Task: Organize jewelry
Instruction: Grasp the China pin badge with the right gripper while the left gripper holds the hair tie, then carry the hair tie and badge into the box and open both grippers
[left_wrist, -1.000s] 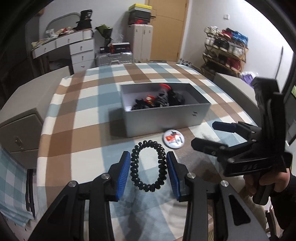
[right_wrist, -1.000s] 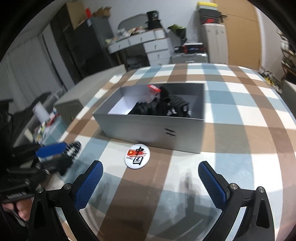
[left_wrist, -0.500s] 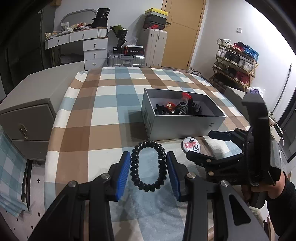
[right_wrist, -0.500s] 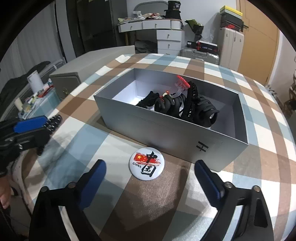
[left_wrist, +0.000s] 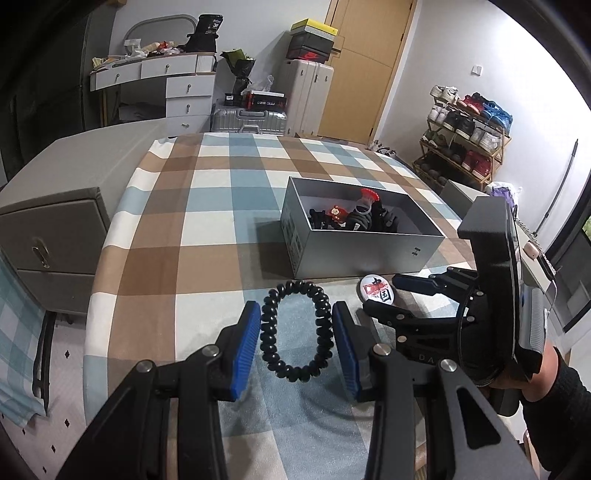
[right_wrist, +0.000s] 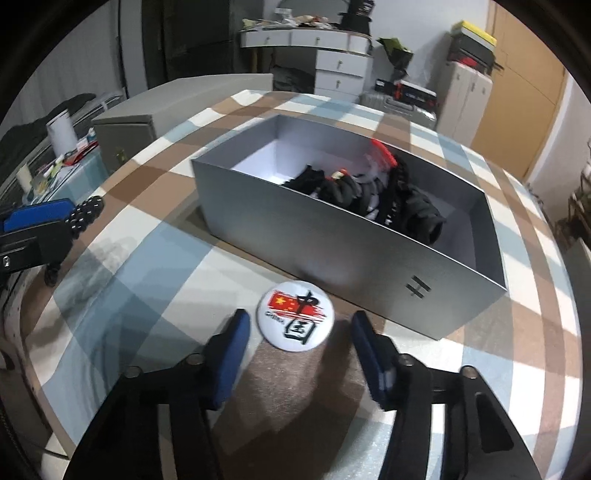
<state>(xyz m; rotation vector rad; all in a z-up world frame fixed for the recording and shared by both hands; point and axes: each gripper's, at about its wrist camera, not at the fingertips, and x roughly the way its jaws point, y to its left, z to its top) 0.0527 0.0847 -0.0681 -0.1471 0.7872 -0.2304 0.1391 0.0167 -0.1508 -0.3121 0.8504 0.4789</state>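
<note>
My left gripper (left_wrist: 295, 347) is shut on a black beaded bracelet (left_wrist: 295, 330), held above the checked tablecloth; the bracelet's tip also shows in the right wrist view (right_wrist: 86, 216). A round white badge with a red flag (right_wrist: 295, 318) lies on the cloth just in front of the grey box (right_wrist: 369, 266). My right gripper (right_wrist: 299, 347) is open, its blue pads on either side of the badge's near edge. It also shows in the left wrist view (left_wrist: 386, 295) by the badge (left_wrist: 376, 290). The grey box (left_wrist: 354, 258) holds several black and red pieces.
The table (left_wrist: 207, 206) is covered by a brown, blue and white checked cloth. A grey cabinet (left_wrist: 48, 236) stands left of it. A dresser, suitcases and a shoe rack (left_wrist: 469, 136) stand beyond the table's far side.
My right gripper moved down and forward to the badge and its jaws narrowed around it. My left gripper, still holding the bracelet, rose and pulled back to the left.
</note>
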